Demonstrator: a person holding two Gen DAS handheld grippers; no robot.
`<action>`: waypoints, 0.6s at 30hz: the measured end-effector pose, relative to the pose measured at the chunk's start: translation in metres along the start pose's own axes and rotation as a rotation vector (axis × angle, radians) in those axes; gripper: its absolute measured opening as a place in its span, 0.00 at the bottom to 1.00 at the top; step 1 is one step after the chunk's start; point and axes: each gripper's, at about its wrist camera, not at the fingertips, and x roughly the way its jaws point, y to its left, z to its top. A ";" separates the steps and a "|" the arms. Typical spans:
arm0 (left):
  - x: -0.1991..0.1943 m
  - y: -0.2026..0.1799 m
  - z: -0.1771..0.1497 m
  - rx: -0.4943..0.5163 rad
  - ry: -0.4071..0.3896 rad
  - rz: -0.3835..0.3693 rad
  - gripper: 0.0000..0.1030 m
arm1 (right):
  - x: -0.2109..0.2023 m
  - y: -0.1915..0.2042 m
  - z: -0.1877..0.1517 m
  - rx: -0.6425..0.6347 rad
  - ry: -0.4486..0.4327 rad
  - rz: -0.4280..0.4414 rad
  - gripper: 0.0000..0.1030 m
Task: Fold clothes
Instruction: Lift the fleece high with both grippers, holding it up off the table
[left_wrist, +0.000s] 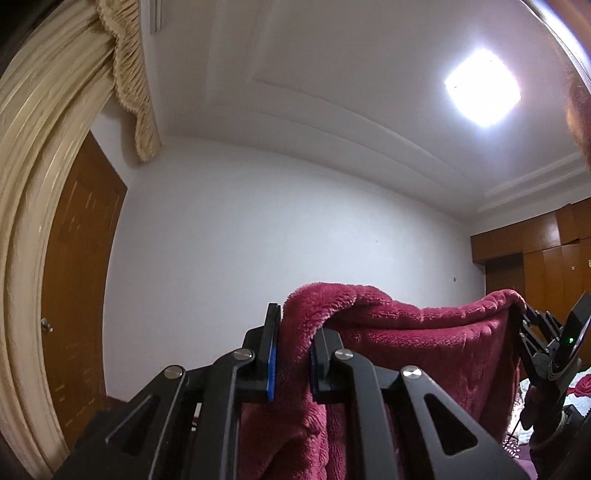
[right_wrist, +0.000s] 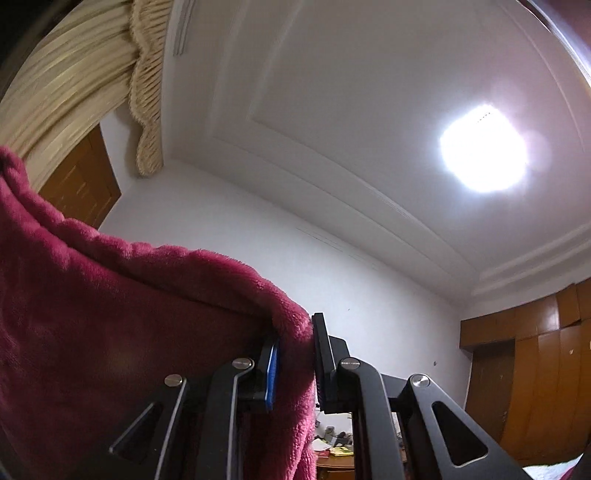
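A crimson fleece garment (left_wrist: 413, 343) hangs stretched between both grippers, held high in the air. My left gripper (left_wrist: 295, 328) is shut on its left top corner, the fabric pinched between the black fingers. In the left wrist view my right gripper (left_wrist: 526, 314) clamps the other top corner at the far right. In the right wrist view the same fleece garment (right_wrist: 110, 314) fills the lower left, and my right gripper (right_wrist: 297, 332) is shut on its corner. The cloth below the top edge drops out of sight.
Both views point up at a white wall and ceiling with a bright ceiling lamp (left_wrist: 482, 88). A beige curtain (left_wrist: 48, 122) and a wooden door (left_wrist: 79, 280) stand left. Brown wardrobes (right_wrist: 535, 373) line the right. A cluttered wooden desk (right_wrist: 336, 458) sits low.
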 end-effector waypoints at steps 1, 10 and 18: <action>-0.003 0.002 0.001 0.007 -0.011 0.001 0.15 | -0.003 0.001 0.002 -0.009 -0.014 -0.015 0.15; -0.001 0.006 0.000 0.027 -0.011 0.055 0.15 | -0.002 0.020 -0.005 -0.112 -0.051 -0.028 0.15; 0.039 0.025 -0.018 0.072 0.065 0.030 0.17 | 0.038 0.025 -0.029 -0.024 0.082 0.035 0.15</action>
